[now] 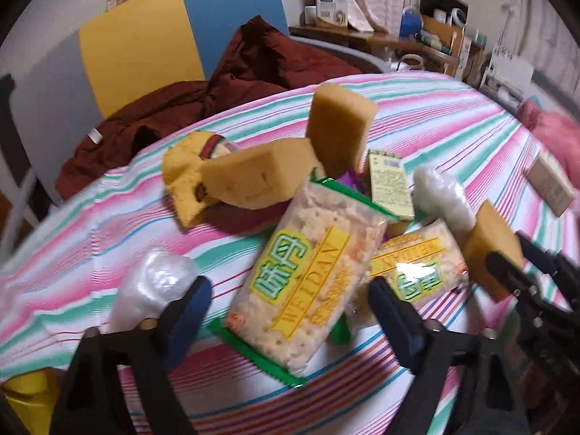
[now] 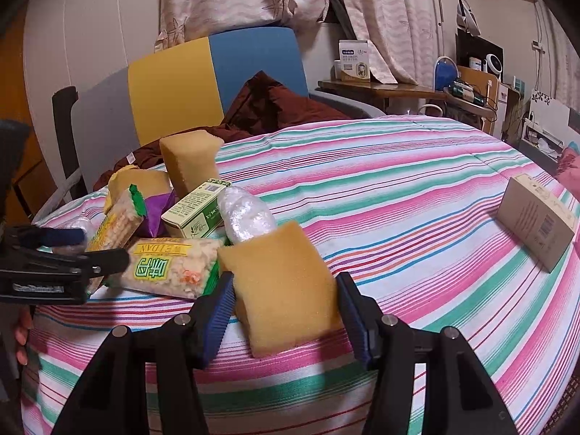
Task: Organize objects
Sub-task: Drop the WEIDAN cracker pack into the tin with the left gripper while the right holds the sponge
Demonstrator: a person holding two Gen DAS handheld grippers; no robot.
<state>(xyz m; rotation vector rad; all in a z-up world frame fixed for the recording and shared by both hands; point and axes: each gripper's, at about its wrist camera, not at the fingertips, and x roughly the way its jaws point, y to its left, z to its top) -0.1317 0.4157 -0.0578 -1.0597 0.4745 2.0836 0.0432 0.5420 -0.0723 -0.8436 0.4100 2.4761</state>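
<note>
We found the objects heaped on a bed (image 2: 417,181) covered in a pink, green and white striped sheet. The left tool (image 1: 290,311) stood released, its two blue pads straddling a large cracker packet (image 1: 308,290) with clear gaps on both sides and no contact that we could see. A second cracker packet (image 1: 417,268) lay just to the right of the first. Behind them we noted one yellow sponge (image 1: 339,127) standing upright, a second sponge (image 1: 257,177) lying tilted beside it, and a yellow cloth (image 1: 185,185) at the far left of the heap. A small green carton (image 1: 391,185) and a white plastic-wrapped bundle (image 1: 442,195) lay further right, and another clear plastic bundle (image 1: 152,290) lay just beside the left pad. The right tool (image 2: 286,311) was clenched on a third sponge (image 2: 282,290), both blue pads pressed against its sides, and the sponge leaned back at the edge of the heap. A cardboard box (image 2: 536,224) lay well apart on the right side of the bed. Beyond the bed we recorded a yellow and blue chair (image 2: 214,76) carrying a dark red garment (image 2: 275,108).
</note>
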